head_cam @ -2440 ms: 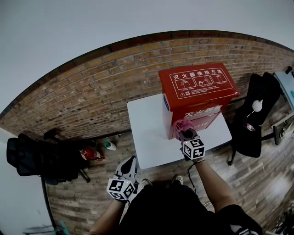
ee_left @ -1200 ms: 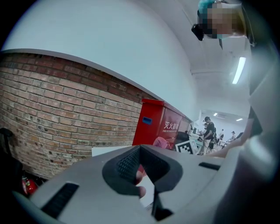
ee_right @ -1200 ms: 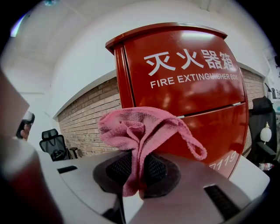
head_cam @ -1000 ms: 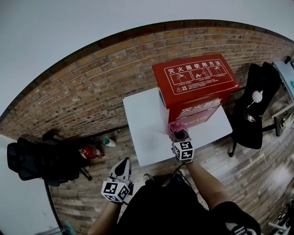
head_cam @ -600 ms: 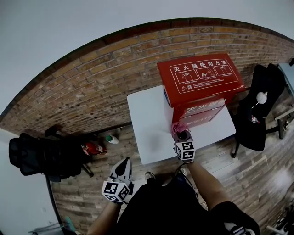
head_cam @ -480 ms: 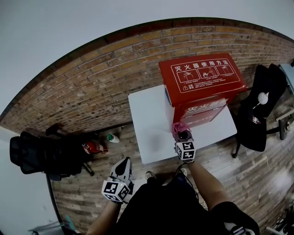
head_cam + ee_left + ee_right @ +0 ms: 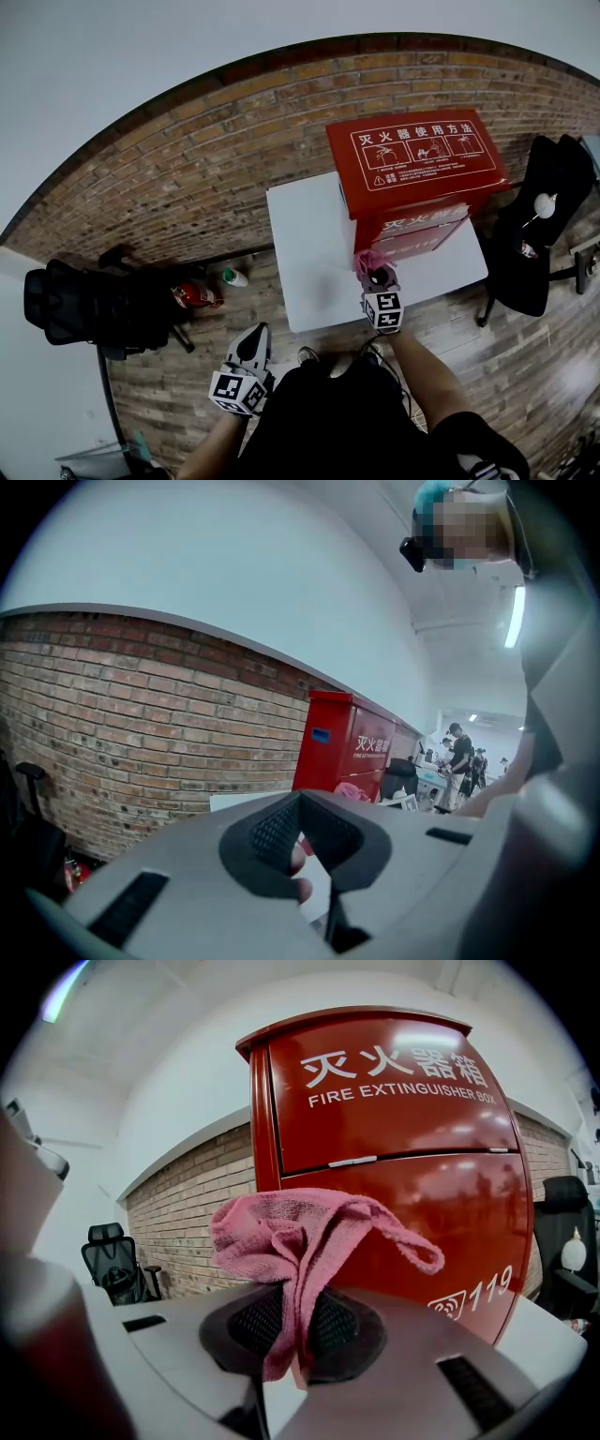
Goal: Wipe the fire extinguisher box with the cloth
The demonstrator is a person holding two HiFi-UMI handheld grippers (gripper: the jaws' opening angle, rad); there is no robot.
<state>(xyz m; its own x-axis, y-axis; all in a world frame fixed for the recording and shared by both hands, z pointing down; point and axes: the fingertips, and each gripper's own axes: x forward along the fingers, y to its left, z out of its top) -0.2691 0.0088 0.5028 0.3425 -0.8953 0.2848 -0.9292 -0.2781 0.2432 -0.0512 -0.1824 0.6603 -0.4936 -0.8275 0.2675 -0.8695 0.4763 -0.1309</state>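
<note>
Fire extinguisher box (image 7: 417, 159): red and upright on the white table (image 7: 309, 262). Its front door faces the person, its printed instruction panel lies on top, and a brick wall (image 7: 187, 178) stands behind it.

Cloth (image 7: 300, 1232): pink and bunched. A loose tail flops toward the box, just before the lower part of its front door.

Right tool (image 7: 378, 277): the jaws are clamped on the cloth's gathered middle. The tool is raised in front of the box and points at its front face.

Left tool (image 7: 256, 336): the jaws are together at the tips with nothing between them. It hangs low and off the table, well apart from the box, on the side away from the cloth.

Contact: the cloth is near the front door, but neither view shows it pressed flat against the red surface. I cannot tell whether it touches.

Done, as judged: the cloth is in hand and has been brought up to the box's front.

Left, as judged: the wiping itself cannot be counted as finished. The front, the top panel and the sides all look equally glossy, with no streak or damp patch to mark a wiped area.

Stage: probably at or near the front-face pass, low on the door. The upper door, top and sides are still to be accounted for.
</note>
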